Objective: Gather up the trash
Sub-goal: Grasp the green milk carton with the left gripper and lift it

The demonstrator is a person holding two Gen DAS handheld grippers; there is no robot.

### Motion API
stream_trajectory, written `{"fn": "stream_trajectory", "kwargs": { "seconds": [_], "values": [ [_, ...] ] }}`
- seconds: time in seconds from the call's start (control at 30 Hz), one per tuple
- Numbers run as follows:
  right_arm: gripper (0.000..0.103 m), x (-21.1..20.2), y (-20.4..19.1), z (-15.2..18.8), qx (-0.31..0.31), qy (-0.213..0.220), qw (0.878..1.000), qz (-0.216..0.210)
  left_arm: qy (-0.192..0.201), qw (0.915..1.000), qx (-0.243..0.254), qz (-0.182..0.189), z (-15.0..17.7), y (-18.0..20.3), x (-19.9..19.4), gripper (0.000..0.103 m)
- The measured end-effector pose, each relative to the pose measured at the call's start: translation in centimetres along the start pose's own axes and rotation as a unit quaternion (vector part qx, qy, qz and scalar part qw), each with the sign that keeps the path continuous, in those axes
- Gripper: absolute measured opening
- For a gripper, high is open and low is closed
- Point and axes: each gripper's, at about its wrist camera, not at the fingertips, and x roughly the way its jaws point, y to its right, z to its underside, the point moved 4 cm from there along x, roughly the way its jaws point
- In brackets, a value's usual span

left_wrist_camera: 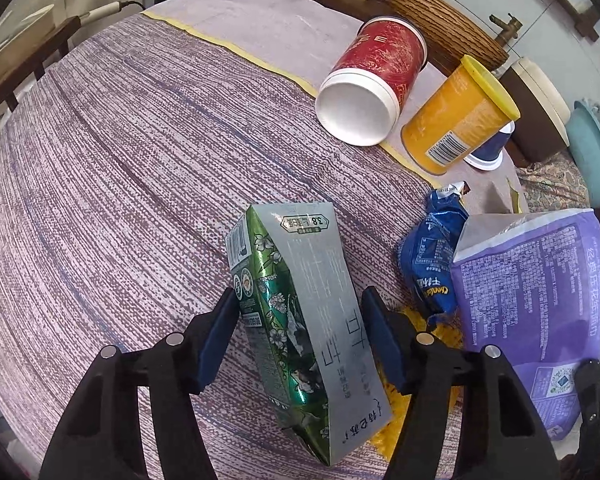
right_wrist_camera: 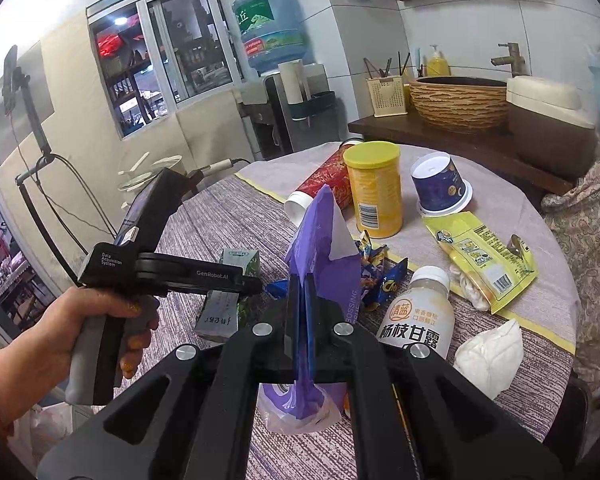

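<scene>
Now, from my left wrist, the left gripper (left_wrist_camera: 300,336) straddles the carton (left_wrist_camera: 300,320) lying on the tablecloth (left_wrist_camera: 120,180), pads not yet pressing. From my right wrist, the right gripper (right_wrist_camera: 302,312) is clenched on the purple bag (right_wrist_camera: 324,240), lifted above the table.

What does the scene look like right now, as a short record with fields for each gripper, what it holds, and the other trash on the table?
left gripper: jaws around the milk carton, near side touching, far side showing a slight gap
right gripper: shut on the purple bag, held upright
table: covered with a striped cloth
lying down: red tube
standing: yellow can, small bottle
upside down: blue cup
loose: blue snack wrapper, yellow packet, tissue
</scene>
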Motion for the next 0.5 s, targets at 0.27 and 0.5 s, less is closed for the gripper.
{"fn": "stream_trajectory", "kwargs": {
  "seconds": [0.27, 0.5],
  "values": [
    [0.003, -1.0, -1.1, 0.3, -0.007, 0.015, 1.000, -0.020, 0.079, 0.9957, 0.047, 0.010, 2.1, -0.5, -4.5, 0.058],
    [0.003, -2.1, -2.6, 1.1, -0.014, 0.020, 0.999, -0.044, 0.191, 0.9772, 0.093, -0.004, 6.5, -0.7, -10.1, 0.057]
  ]
}}
